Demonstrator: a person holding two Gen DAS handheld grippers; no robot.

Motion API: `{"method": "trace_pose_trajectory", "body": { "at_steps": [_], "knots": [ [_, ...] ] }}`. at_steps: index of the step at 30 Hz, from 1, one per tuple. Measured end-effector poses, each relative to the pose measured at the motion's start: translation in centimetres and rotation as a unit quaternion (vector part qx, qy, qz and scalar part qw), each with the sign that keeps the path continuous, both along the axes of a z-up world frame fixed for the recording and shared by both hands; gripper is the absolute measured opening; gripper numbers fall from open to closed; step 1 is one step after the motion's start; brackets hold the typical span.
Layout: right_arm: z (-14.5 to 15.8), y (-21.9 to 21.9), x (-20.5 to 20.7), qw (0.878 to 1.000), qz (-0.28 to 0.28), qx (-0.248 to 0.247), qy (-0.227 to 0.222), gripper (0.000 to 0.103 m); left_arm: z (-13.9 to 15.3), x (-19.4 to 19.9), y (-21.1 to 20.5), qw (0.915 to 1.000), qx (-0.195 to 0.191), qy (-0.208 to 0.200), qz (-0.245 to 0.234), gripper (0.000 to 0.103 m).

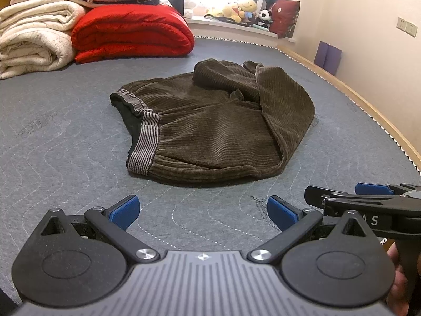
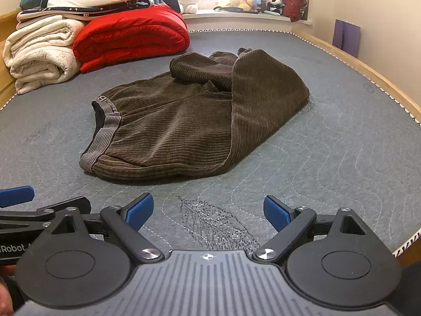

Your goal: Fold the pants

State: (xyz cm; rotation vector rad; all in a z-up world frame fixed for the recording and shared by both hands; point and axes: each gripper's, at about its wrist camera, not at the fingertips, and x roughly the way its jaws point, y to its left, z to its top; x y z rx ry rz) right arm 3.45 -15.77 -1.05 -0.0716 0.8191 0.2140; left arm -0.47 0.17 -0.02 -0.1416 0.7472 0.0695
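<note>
brown corduroy pants (image 1: 210,121) lie bunched near the middle of the grey quilted mattress (image 1: 65,137), legs folded back over the seat, striped waistband (image 1: 146,142) facing the left edge. left gripper (image 1: 202,212) hovers over the near edge, jaws spread wide, nothing between the blue pads. right gripper (image 2: 208,212) just beside it, jaws also released and empty, above a scuffed patch (image 2: 215,223) of the cover. neither touches the pants. folded red blanket (image 1: 131,31) and cream blankets (image 1: 34,42) stacked at the far left corner, plush toys (image 1: 236,10) on the window ledge beyond the far edge
</note>
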Motion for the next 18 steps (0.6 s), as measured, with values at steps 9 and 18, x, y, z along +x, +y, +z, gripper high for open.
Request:
{"method": "trace_pose_trajectory", "body": {
  "at_steps": [9, 18],
  "knots": [
    [0.1, 0.0, 0.0, 1.000, 0.001, 0.010, 0.001, 0.087, 0.3, 0.0, 0.1, 0.9999, -0.016, 0.001, -0.005, 0.103],
    [1.4, 0.1, 0.4, 0.998, 0.007, 0.031, -0.051, 0.062, 0.9, -0.7, 1.2, 0.9970, 0.007, -0.071, 0.031, 0.080]
  ]
}}
